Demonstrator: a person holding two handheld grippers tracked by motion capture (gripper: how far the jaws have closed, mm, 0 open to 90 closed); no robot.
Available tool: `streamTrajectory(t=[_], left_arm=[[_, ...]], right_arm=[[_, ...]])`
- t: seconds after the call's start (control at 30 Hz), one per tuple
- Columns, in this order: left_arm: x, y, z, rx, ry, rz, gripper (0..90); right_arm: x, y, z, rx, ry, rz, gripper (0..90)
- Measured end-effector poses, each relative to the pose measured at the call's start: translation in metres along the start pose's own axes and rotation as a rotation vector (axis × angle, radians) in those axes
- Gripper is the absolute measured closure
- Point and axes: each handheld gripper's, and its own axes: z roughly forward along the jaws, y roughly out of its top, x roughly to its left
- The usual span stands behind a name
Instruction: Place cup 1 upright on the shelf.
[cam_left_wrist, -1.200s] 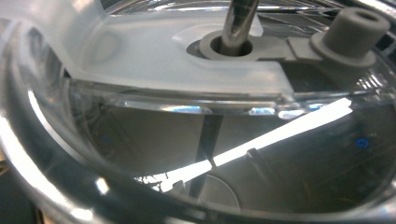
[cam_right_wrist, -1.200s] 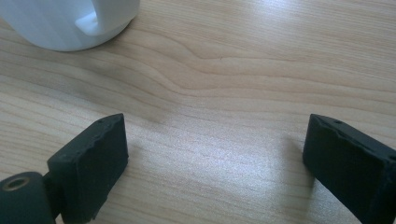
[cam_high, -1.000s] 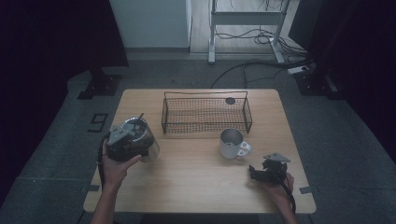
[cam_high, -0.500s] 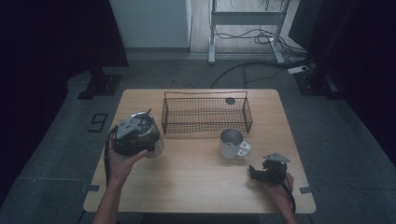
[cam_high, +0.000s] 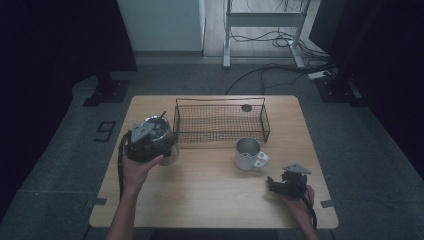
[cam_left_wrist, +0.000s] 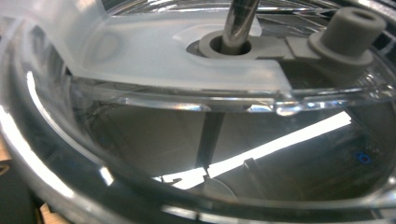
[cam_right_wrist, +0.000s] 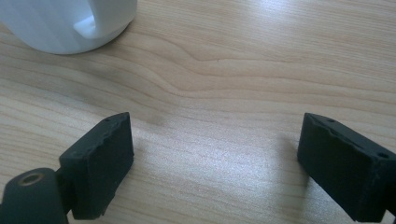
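Note:
My left gripper (cam_high: 148, 141) is raised over the table's left side and holds a clear lidded cup (cam_high: 162, 135) with a metal straw (cam_high: 161, 116). In the left gripper view the cup's clear lid (cam_left_wrist: 187, 51) and straw (cam_left_wrist: 238, 21) sit right against the camera, hiding the jaws. A white mug (cam_high: 248, 154) stands right of the table's centre. My right gripper (cam_high: 274, 183) rests on the wood near the front right, just short of the mug, open with bare table between its fingers. The right gripper view shows the gripper (cam_right_wrist: 215, 158) with the mug (cam_right_wrist: 70, 23) at top left.
A black wire basket (cam_high: 220, 122) stands at the back middle of the wooden table (cam_high: 210, 200). A small dark round spot (cam_high: 246, 107) lies behind it. Cables and a metal stand are on the floor beyond the table.
My left gripper has carried the clear cup to the right and slightly away, closer to the basket's left end. The right gripper and the mug have stayed put.

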Motion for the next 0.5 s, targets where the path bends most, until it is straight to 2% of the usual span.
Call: streamTrajectory(t=[0.23, 0.37, 0.5], left_arm=[[-0.012, 0.008, 0.012, 0.012, 0.027, -0.006, 4.0], [-0.017, 0.013, 0.017, 0.003, 0.026, -0.023, 4.0], [-0.02, 0.021, 0.019, 0.001, 0.026, -0.019, 4.1]], right_arm=[[0.0, 0.0, 0.0, -0.001, 0.002, -0.003, 12.1], [0.0, 0.0, 0.0, -0.002, 0.004, -0.003, 12.4], [0.0, 0.001, 0.0, -0.003, 0.009, -0.006, 12.5]])
